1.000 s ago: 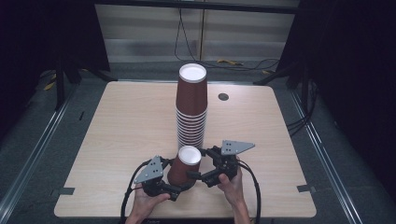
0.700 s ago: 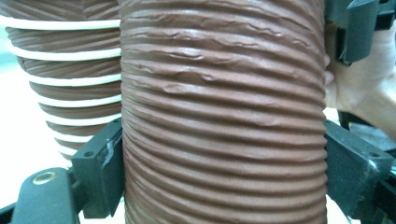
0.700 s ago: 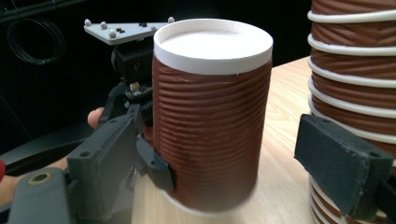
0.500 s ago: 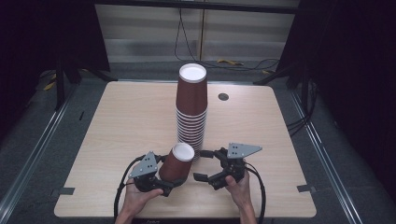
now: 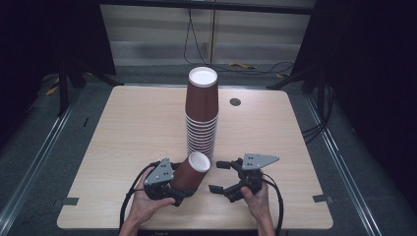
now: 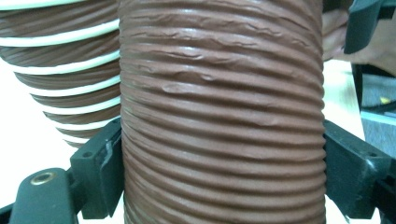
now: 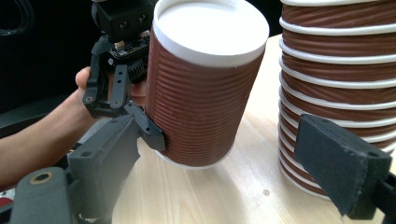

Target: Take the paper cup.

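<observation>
A brown ribbed paper cup [image 5: 193,171] with a white rim is tilted near the table's front edge, its upper end leaning toward the stack. My left gripper [image 5: 183,186] is shut on its lower body; in the left gripper view both black jaws press the cup's [image 6: 219,116] sides. A tall stack of matching upside-down cups [image 5: 201,115] stands mid-table just behind it. My right gripper [image 5: 216,177] stands open just right of the held cup, touching nothing. In the right gripper view the cup [image 7: 201,93] and my left gripper [image 7: 116,70] sit ahead of the wide-apart jaws, the stack [image 7: 341,74] at right.
The light wooden table [image 5: 123,128] has a small round dark grommet [image 5: 235,102] at its back right. Cables lie on the floor behind the table, and dark stands flank it on both sides.
My right gripper has drawn away to the right from the cup. The cup, still in my left gripper, has shifted slightly left and tilted over.
</observation>
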Demonstrator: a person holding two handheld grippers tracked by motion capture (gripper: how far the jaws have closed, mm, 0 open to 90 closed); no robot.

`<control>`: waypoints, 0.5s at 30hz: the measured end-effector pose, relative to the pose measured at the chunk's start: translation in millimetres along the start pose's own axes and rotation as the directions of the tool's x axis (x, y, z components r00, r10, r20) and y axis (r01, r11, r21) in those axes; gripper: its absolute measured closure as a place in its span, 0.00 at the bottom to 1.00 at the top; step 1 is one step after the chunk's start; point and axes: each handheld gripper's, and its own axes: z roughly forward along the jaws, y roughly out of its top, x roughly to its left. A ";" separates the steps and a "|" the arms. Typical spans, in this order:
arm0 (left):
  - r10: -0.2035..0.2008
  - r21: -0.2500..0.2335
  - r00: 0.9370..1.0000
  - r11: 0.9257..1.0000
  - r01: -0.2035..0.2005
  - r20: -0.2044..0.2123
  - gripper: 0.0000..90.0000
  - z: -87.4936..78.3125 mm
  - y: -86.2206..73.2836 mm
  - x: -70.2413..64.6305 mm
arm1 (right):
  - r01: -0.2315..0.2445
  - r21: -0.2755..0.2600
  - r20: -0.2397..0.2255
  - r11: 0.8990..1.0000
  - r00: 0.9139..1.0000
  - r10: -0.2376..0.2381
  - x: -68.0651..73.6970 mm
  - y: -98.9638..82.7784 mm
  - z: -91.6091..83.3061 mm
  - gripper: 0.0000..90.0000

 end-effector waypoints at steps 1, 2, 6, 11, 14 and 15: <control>0.011 0.019 1.000 1.000 -0.011 -0.005 0.16 0.1 2.1 0.1 | 0.009 0.015 0.011 1.000 1.000 -0.009 0.5 0.1 -0.9 0.15; 0.011 0.019 1.000 1.000 -0.011 -0.005 0.16 0.1 2.1 0.1 | 0.009 0.015 0.011 1.000 1.000 -0.009 0.5 0.1 -0.9 0.15; 0.035 0.055 0.999 0.998 -0.035 0.008 0.16 0.5 6.6 0.9 | 0.013 0.035 0.019 0.999 1.000 -0.014 0.5 0.2 -1.9 0.15; 0.068 0.102 0.997 0.992 -0.070 0.019 0.16 2.6 11.4 0.7 | 0.021 0.061 0.025 0.998 0.999 -0.023 0.7 1.9 -2.1 0.15; 0.076 0.124 0.997 0.989 -0.079 0.024 0.16 3.4 12.7 1.2 | 0.035 0.086 0.028 0.996 0.999 -0.038 1.2 3.2 -1.3 0.15; 0.085 0.155 0.996 0.984 -0.088 0.027 0.16 4.3 12.6 1.7 | 0.044 0.100 0.026 0.994 0.999 -0.047 1.8 4.1 -0.6 0.15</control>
